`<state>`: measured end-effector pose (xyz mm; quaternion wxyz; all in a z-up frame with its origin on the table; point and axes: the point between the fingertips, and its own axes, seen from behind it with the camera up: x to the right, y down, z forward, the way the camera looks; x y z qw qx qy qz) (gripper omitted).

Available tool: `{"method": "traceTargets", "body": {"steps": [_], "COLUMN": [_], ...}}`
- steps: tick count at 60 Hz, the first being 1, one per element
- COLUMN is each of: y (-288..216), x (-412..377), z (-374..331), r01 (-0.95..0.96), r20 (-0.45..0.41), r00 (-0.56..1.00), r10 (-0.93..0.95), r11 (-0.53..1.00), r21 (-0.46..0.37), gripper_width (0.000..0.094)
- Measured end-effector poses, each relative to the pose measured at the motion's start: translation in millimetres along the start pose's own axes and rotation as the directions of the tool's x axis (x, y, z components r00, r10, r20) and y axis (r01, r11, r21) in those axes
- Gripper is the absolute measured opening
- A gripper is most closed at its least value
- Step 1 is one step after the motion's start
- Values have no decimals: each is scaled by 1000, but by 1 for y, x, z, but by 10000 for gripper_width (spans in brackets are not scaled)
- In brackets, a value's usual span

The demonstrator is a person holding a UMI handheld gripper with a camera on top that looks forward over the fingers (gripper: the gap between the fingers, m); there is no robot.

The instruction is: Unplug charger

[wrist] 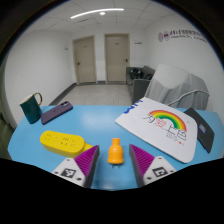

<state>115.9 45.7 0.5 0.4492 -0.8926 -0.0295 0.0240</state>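
Tongs [116,165] are standing released at the bottom centre of the frame with the small orange charger [116,153] sitting between the purple pads on the blue bench [100,122], gaps either side, so an off-centre squeeze is risking tipping it.

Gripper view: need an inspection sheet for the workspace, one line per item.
Surface: light blue tabletop.
Job's things: small orange plug-like object between the tongs' fingers; contact unclear.
Clutter: yellow flat block, purple flat case, teal mug, white rainbow-printed sheet, dark flat object.
Tongs: purple pads either side of the orange object.
Cables: nothing seen.
Surroundings: white walls, two beige doors, grey covered chair.
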Motion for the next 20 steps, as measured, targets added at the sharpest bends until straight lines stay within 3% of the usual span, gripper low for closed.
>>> {"method": "traceTargets", "body": {"steps": [2, 20], "y": [-2, -3], "x": [0, -10], "z": [-6, -104], "r01": [-8, -73], "r20": [-8, -136], "r00": [1000, 987], "r10": [8, 81], "r11": [1000, 996], "r21": [9, 60], "gripper_width": [790, 813]}}
